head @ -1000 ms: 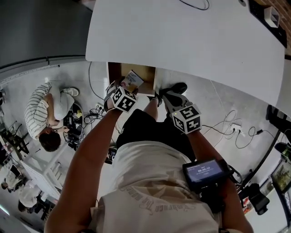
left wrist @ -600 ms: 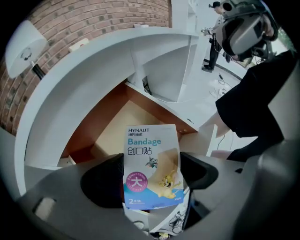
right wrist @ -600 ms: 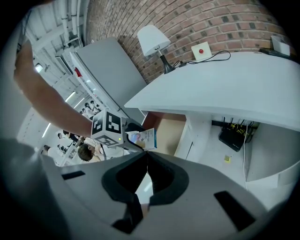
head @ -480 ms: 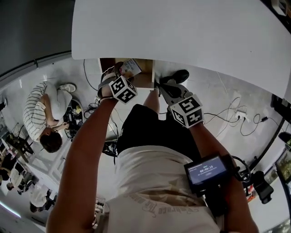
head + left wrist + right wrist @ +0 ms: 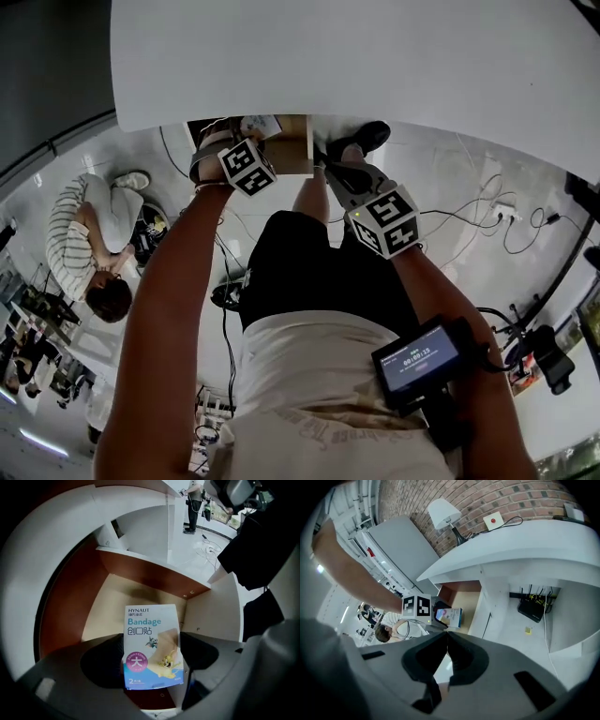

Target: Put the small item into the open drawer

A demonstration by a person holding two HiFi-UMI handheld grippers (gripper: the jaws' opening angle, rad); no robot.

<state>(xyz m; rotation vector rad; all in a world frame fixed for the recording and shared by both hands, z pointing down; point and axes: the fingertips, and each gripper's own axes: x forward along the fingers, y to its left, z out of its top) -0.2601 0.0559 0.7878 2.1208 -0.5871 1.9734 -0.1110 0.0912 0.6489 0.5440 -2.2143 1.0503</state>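
Drawer and packet partly out of sight
In the head view the tabletop [image 5: 375, 56] covers the back of the drawer [image 5: 292, 155] and the far end of the bandage packet [image 5: 261, 124]. The jaws of the left gripper [image 5: 152, 656] hide the packet's lower side edges, and its bottom line of print seems too small to read.

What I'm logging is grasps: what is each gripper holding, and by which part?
The left gripper holds the bandage packet by its lower part, jaws against its side edges. The right gripper is shut, empty.

White-and-blue bandage packet [image 5: 151, 646] — cartoon print, tan and red-brown drawer [image 5: 110, 606], white table [image 5: 375, 56], striped shirt [image 5: 70, 230]
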